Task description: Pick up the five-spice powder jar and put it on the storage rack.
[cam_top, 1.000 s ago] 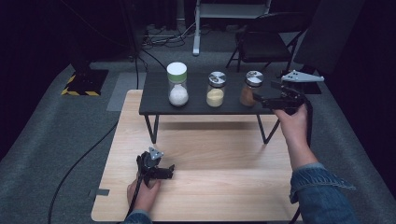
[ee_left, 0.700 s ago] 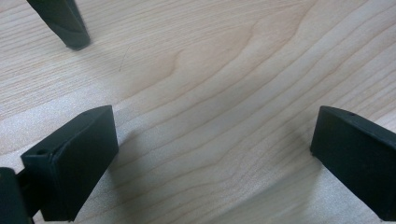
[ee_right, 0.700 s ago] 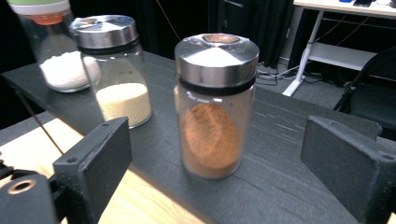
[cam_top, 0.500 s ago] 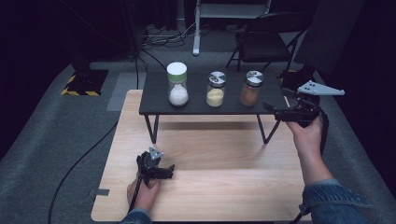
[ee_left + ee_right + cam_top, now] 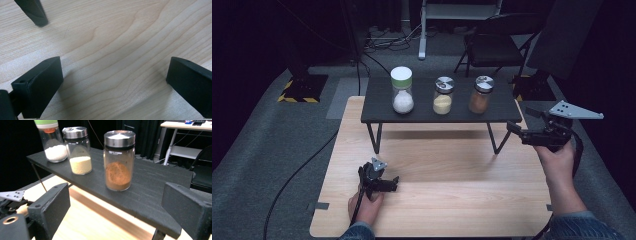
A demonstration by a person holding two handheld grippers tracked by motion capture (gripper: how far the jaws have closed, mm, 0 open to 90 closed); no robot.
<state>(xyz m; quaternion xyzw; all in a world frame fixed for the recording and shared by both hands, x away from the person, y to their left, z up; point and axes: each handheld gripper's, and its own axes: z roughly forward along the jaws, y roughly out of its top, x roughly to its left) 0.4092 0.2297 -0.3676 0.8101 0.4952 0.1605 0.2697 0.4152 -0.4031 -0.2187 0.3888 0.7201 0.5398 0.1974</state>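
Right gripper view: jaws stand wide apart and empty, framing the brown-spice jar dead ahead and a little beyond the tips, apart from both. That jar stands upright, long axis vertical, on the black shelf, with the yellow-powder jar and the green-lidded white jar farther along the same row. From the high view, the right gripper hangs off the shelf's right end, level with its top and clearly the nearer hand to the brown-spice jar. The left gripper rests low on the wooden worktop, jaws spread, holding nothing, well apart from the row.
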